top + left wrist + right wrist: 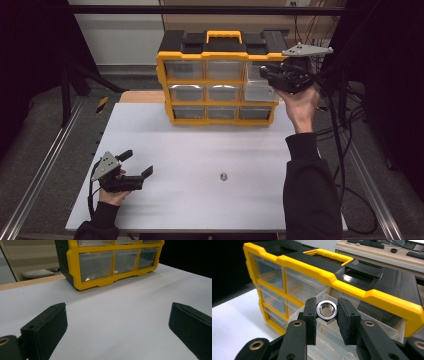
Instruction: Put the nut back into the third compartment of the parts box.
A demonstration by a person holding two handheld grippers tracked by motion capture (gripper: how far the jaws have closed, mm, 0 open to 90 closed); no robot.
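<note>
- a yellow and black drawer cabinet (220,82) stands at the upper centre of the high view, on the far part of a white table (200,160); it has three rows of clear drawers and a yellow handle (224,35) on its black top.
- the right gripper (267,74) is at the upper right of the high view, held up by the right hand (300,105) against the cabinet's right side, level with its top two rows.
- in the right gripper view, at the centre of the frame, its two black jaws are closed on a shiny threaded nut (326,310), one pad (311,315) on each side, the nut's hole facing the camera.
- below and behind the nut in that view an open drawer (332,340) is pulled out of the cabinet's top row, under the yellow rim; the same drawer sticks forward at the cabinet's right in the high view (259,90).
- the held nut is above this open drawer, apart from its floor.
- a second nut (223,176) lies alone on the table at lower centre of the high view, well apart from both grippers.
- the left gripper (136,167) is at the lower left of the high view, low over the table in the left hand (114,195), its jaws spread wide with nothing between them.
- in the left gripper view the two jaws stand at lower left and lower right with bare table (120,322) between, and the cabinet (110,262) fills the upper centre.
</note>
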